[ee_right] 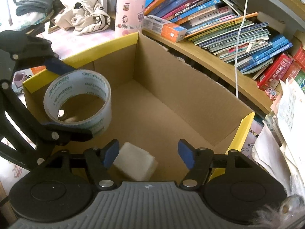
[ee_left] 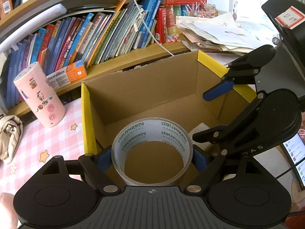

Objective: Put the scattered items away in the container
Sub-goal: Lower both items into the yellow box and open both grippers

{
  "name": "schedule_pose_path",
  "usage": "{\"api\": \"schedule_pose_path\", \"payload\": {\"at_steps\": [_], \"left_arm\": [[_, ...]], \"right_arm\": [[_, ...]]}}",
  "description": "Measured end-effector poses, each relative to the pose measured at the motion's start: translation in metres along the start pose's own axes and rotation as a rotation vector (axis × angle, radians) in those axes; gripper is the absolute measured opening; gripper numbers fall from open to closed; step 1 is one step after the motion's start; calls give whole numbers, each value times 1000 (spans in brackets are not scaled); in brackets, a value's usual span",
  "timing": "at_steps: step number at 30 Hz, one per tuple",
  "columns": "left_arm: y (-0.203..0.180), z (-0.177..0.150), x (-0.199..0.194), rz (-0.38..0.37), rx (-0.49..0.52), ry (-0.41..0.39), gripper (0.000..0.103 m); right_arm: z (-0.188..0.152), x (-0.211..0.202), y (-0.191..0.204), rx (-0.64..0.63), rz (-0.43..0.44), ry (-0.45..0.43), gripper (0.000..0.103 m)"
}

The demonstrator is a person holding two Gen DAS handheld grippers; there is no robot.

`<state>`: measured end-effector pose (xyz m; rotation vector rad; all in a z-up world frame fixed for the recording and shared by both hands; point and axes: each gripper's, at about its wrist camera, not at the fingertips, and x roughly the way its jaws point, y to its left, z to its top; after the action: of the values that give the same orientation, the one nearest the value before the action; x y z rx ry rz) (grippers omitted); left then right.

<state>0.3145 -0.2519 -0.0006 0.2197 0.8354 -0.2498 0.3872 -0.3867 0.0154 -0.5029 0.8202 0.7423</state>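
Observation:
A roll of clear tape printed with green lettering sits between the blue pads of my left gripper, which is shut on it. The roll hangs over the near left part of an open cardboard box with yellow rim edges. In the right wrist view the same tape roll and left gripper are at the left. My right gripper is open above the box. A white block lies below it in the box, beside the left pad. The right gripper also shows at the right of the left wrist view.
A pink stickered cylinder and a toothpaste carton stand left of and behind the box. A shelf of books runs behind it. There is also a paper pile, a white cable and a beige cloth.

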Motion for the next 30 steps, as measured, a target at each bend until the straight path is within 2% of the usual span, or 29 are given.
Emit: {"api": "schedule_pose_path", "payload": {"at_steps": [5,20,26,30], "left_arm": [[-3,1,-9,0,1,-29,94],[-6,3,-47,29,-37,-132,94],[-5,-1,-65,34,-68,-179,94],[-1,-6,-77,41,-90,-206,94]], "right_arm": [[-3,-5,1,8,-9,-16,69],[-7,-30,6,37,-35,-89,72],[-11,-43,11,62,-69,-126,81],[-13,-52,14,82,-110,-153,83]]}}
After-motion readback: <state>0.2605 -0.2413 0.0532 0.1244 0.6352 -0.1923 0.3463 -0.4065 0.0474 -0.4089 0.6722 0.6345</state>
